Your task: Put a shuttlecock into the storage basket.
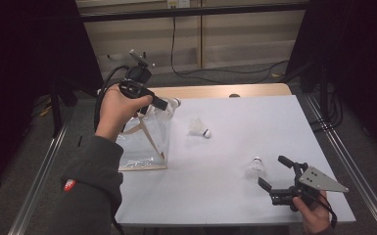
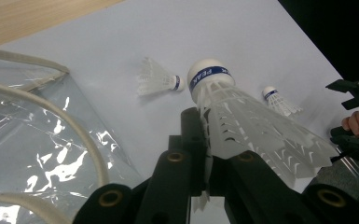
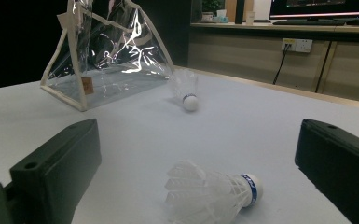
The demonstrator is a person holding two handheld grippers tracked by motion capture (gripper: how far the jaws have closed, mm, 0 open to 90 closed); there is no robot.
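Left gripper (image 1: 169,104) clamped on a shuttlecock (image 2: 242,116) by its feather skirt, cork end forward, raised above the table just beside the top of the clear bag (image 1: 144,142). Right gripper (image 1: 273,172) low over the white table (image 1: 254,122) near its front right corner, jaws spread wide with nothing between the pads, a second shuttlecock (image 3: 212,191) lying on its side just ahead of them. Third shuttlecock (image 1: 199,127) lying farther off in the middle of the table, between bag and right gripper. Judged as a job of loading shuttlecocks into the bag: one lifted and at the mouth but not yet dropped in, two more left on the table, so early to midway. Bag's opening hard to trace through the glare on the clear plastic; cannot tell whether anything already lies inside. Held shuttlecock in the high view mostly lost behind the left hand (image 1: 115,110) and gripper body. Lower skirt of the held shuttlecock hidden by the jaws in the left gripper view.
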